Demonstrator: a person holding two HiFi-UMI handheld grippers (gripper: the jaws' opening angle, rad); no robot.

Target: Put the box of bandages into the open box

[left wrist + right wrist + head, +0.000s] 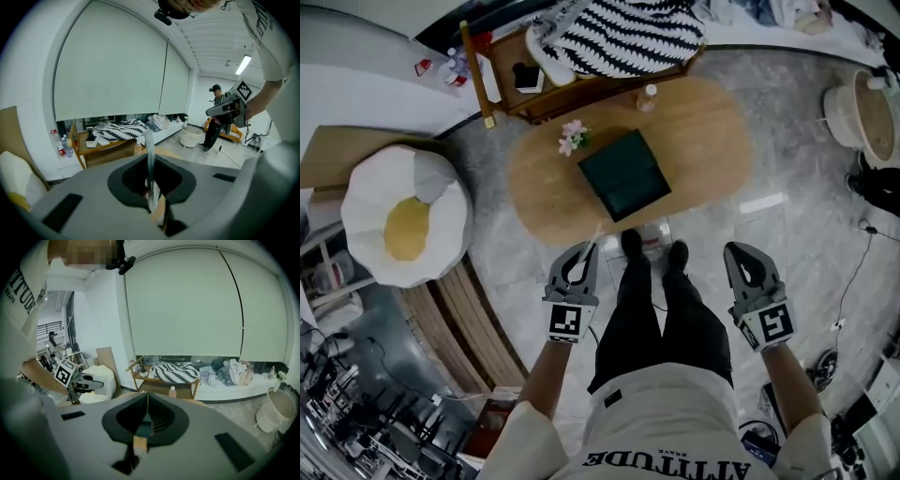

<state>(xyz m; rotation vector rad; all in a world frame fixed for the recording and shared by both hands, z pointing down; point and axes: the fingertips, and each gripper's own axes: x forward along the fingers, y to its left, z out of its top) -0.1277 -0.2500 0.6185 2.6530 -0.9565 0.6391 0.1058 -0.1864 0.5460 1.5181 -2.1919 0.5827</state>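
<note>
Wooden desk [703, 141] at twelve o'clock; left gripper [581, 253], right gripper [738, 251]: jaws pressed together. We judge bandage box light, crushable; pinch sides.

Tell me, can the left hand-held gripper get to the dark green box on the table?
Probably yes: the dark green box lies in the open on the wooden table ahead of the left hand-held gripper, nothing between. Its jaws are shut on a thin pale strip.
</note>
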